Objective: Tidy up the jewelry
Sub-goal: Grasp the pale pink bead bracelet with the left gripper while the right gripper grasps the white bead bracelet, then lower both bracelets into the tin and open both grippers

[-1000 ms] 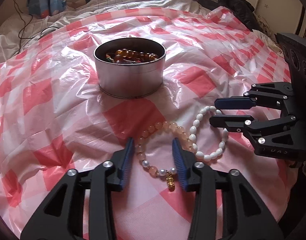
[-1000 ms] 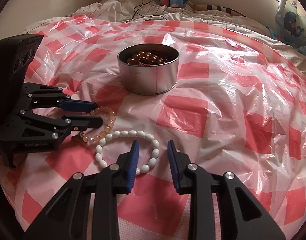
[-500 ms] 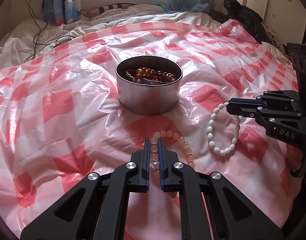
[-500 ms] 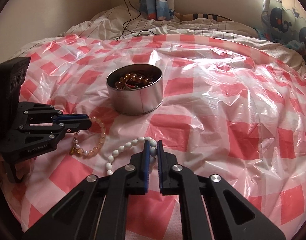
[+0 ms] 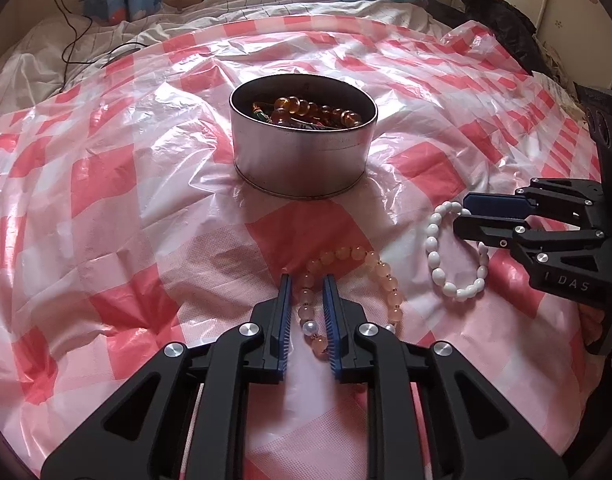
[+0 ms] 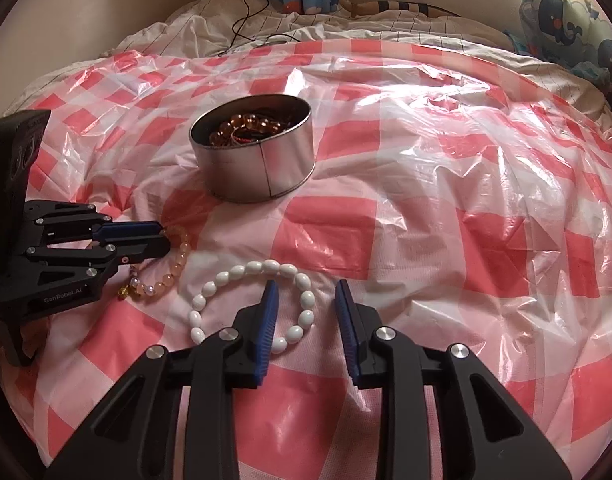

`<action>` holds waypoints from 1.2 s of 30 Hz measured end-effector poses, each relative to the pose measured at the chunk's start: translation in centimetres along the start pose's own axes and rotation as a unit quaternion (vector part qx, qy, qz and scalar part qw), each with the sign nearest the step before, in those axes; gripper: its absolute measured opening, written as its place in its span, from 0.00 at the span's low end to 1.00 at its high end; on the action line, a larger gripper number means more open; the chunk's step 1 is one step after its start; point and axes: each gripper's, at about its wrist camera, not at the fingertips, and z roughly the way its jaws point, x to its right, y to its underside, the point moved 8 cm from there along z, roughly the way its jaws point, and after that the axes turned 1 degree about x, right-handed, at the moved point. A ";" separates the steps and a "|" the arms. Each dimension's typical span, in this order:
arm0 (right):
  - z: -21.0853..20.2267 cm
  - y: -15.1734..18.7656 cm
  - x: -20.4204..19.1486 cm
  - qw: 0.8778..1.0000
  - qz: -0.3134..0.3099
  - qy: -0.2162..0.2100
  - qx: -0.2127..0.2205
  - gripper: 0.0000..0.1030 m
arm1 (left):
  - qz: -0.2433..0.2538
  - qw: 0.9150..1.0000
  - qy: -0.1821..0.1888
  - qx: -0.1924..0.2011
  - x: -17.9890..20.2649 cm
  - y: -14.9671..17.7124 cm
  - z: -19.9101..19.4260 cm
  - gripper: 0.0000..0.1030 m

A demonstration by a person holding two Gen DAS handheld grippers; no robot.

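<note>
Item 1, left gripper: jaws a narrow gap apart, straddling 1 side of the peach bead bracelet. Half a second ago they were pinched almost shut on that strand; they have just been opening again. The beads sit between the pads with a sliver of daylight on the left side, so the grip reads as released. The bracelet lies flat on the plastic sheet, its small gold charm tucked toward the gripper body.

Item 2, right gripper: jaws likewise parted, wider than the left pair, also just reopened after a near-shut squeeze. The right side of the white bead bracelet passes between the pads without either pressing it; the loop rests on the sheet, just beside the peach one.

Item 3, round metal tin: upright, beyond both bracelets, well apart from them. Already holds amber beads and a few darker pieces.

Item 4, bed: rumpled striped linen and a black cable past the sheet's far edge.

Assessment: both pinches seem to have let go without a lift. 2 bracelets remain outside the tin; each probably needs a fresh, firmer close on a single bead run before carrying across.
</note>
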 end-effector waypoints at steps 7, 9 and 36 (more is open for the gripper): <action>-0.6 -0.2 -0.2 1.000 -0.005 0.003 0.021 0.08 | 0.022 1.000 -0.013 0.009 0.7 -0.2 -0.4 0.07; -1.2 -0.8 0.1 0.999 0.011 -0.013 0.037 0.08 | 0.021 1.000 -0.015 0.013 0.6 -0.4 -0.6 0.07; -5.3 -4.5 1.6 0.953 0.154 -0.222 0.134 0.08 | 0.057 0.992 -0.069 0.091 2.0 -4.9 -6.2 0.07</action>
